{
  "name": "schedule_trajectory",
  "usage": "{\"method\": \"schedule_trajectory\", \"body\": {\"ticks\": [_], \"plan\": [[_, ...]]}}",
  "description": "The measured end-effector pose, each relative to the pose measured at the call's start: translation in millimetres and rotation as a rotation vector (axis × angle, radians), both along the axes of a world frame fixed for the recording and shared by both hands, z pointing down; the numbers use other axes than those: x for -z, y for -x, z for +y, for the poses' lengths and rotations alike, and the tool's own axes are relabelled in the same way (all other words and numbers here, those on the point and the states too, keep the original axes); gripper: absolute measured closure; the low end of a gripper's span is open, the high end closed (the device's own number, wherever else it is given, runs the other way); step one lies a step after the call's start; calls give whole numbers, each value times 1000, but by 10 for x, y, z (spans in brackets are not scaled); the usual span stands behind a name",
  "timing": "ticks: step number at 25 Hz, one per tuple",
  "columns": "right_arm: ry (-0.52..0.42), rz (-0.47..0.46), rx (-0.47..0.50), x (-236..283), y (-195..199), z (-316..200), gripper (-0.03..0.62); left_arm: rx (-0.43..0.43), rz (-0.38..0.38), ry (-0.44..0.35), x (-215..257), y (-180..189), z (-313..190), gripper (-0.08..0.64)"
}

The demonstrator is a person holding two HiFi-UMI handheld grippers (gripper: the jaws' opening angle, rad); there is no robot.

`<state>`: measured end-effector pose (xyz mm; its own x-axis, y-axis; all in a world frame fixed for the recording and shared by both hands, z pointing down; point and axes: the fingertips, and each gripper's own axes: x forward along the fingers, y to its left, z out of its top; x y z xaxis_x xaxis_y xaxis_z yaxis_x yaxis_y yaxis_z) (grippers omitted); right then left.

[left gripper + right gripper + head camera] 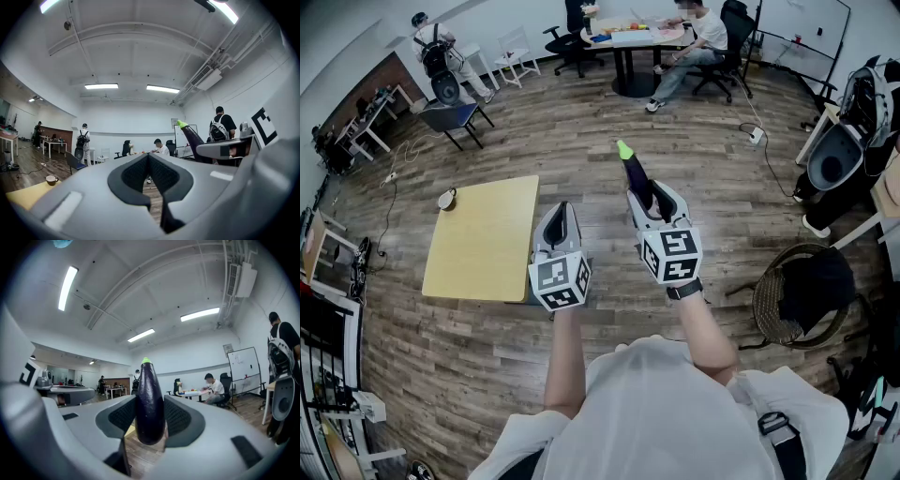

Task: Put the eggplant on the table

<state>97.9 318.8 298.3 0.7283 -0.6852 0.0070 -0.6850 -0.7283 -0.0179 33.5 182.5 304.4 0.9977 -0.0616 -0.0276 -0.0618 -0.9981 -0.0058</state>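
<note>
A dark purple eggplant [149, 404] with a green tip stands upright between the pads of my right gripper [649, 199], which is shut on it. In the head view the eggplant [634, 172] pokes out ahead of that gripper, over the wooden floor. The left gripper view catches the eggplant [192, 140] at its right. My left gripper [557, 225] is held level beside the right one, its jaws closed with nothing between them, just off the right edge of the small yellow table [483, 236].
A white cup [447, 198] sits at the table's far left corner. A wicker chair [792, 291] stands at the right. People sit at a round table [628, 37] far ahead. Chairs and desks line the back left wall.
</note>
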Motion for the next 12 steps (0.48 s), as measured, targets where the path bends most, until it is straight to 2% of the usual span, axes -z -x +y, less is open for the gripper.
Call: {"method": "schedule_trajectory", "body": {"ticks": [4, 7, 12], "plan": [[-18, -62, -33, -110, 44, -140, 407, -5, -13, -13, -32, 152, -106, 551], [-2, -57, -25, -187, 182, -299, 407, -7, -20, -1, -155, 271, -174, 551], [9, -68, 1, -388, 346, -389, 407, -10, -59, 67, -457, 392, -209, 551]]}}
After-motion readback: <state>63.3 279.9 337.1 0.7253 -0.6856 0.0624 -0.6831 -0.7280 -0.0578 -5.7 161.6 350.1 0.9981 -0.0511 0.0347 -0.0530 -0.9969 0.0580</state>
